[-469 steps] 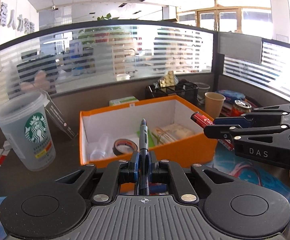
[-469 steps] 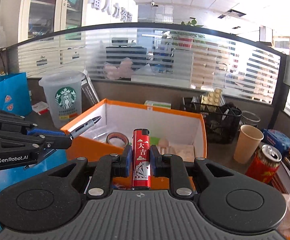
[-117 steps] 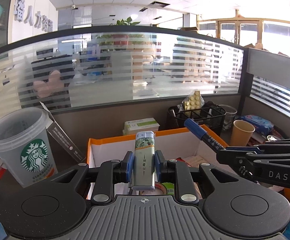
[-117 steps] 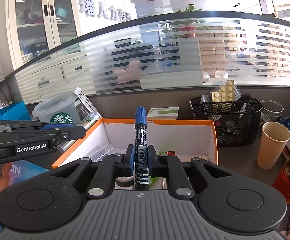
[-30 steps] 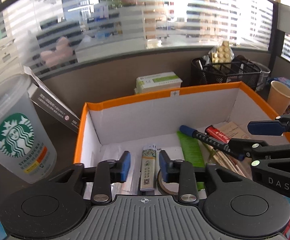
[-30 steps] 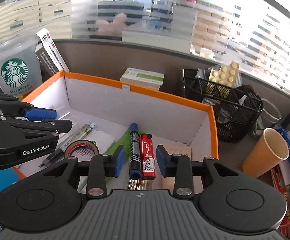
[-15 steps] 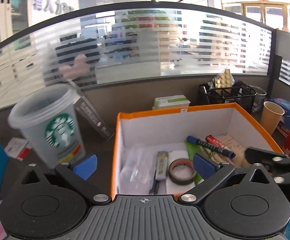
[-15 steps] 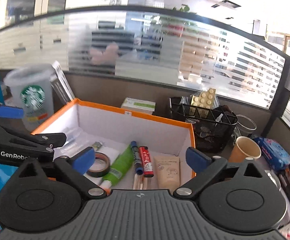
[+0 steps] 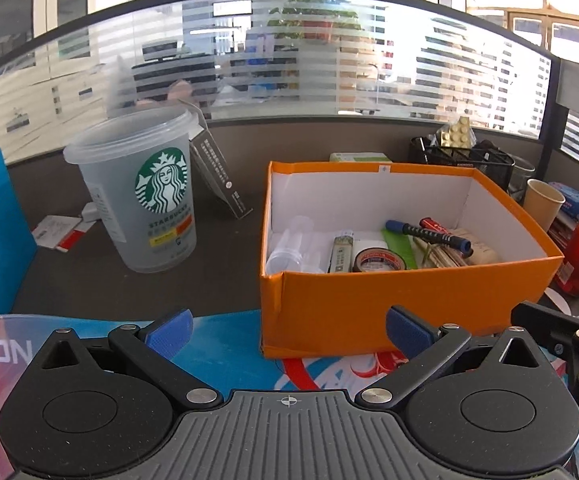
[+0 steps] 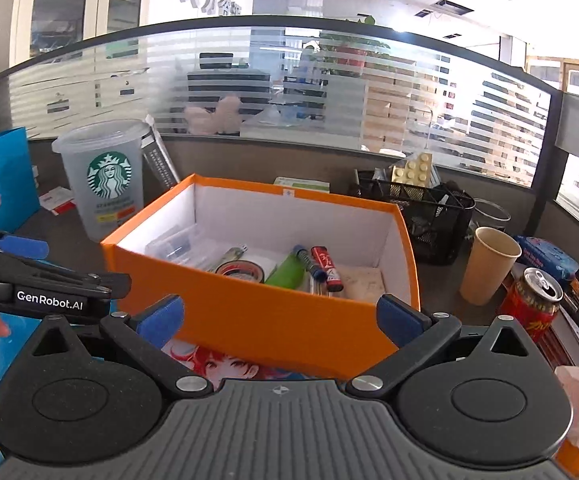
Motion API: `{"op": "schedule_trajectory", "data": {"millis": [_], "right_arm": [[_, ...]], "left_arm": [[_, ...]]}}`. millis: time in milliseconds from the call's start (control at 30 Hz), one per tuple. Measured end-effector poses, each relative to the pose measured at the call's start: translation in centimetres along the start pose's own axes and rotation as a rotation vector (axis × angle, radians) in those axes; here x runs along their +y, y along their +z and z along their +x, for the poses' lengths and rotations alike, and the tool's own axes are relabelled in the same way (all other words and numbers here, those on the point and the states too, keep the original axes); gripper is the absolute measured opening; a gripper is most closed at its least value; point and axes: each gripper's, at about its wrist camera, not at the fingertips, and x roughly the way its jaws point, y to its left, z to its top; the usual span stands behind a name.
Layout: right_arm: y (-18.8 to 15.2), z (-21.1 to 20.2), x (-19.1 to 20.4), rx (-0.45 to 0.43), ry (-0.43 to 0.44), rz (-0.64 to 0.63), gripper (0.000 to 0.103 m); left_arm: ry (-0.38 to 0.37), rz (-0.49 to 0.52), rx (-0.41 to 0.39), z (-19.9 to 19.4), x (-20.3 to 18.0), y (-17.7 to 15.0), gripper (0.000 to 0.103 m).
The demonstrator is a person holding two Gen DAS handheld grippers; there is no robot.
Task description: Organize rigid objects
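**Two empty grippers, small things already in the orange box**

Both grippers are spread wide and hold nothing. The left gripper (image 9: 287, 330) and the right gripper (image 10: 277, 320) hang on the near side of the orange box (image 9: 369, 308), which stands on the desk (image 9: 217, 264) on a colourful mat (image 9: 225, 344).

Inside the box lie the rigid objects: a blue marker (image 9: 425, 233), a red lighter (image 10: 326, 268), a slim green-and-white lighter (image 9: 341, 254), a roll of tape (image 9: 379, 260), a green tube (image 10: 287, 270) and some clear plastic pieces (image 9: 289, 246) at the left end. I judge that all of them are light and stiff. The marker is round and smooth, so it can roll or slip; the best hold is across the middle of its body. The lighters have flat sides, which give a safer grip. The tape roll lies flat and is best taken at its rim.

Around the box stand a Starbucks cup (image 9: 145, 192) on the left, a paper cup (image 10: 489, 266) and a red can (image 10: 533, 304) on the right, and a black mesh basket (image 10: 421, 216) at the far right. The near wall of the box is high, so I think a gripper must come from above, not from the front. No loose object is clearly visible on the mat, so the sorting seems nearly done.
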Motion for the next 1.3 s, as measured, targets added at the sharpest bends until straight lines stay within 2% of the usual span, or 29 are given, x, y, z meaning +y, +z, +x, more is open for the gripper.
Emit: {"op": "schedule_trajectory", "data": {"millis": [333, 1300], "right_arm": [[-0.2, -1.4, 0.5, -0.019, -0.002, 0.006, 0.103], [-0.7, -1.3, 0.2, -0.007, -0.009, 0.014, 0.103]], "left_arm": [[0.004, 0.009, -0.026, -1.4, -0.3, -0.1, 0.103], [-0.001, 0.023, -0.026, -1.7, -0.5, -0.2, 0.103]]}}
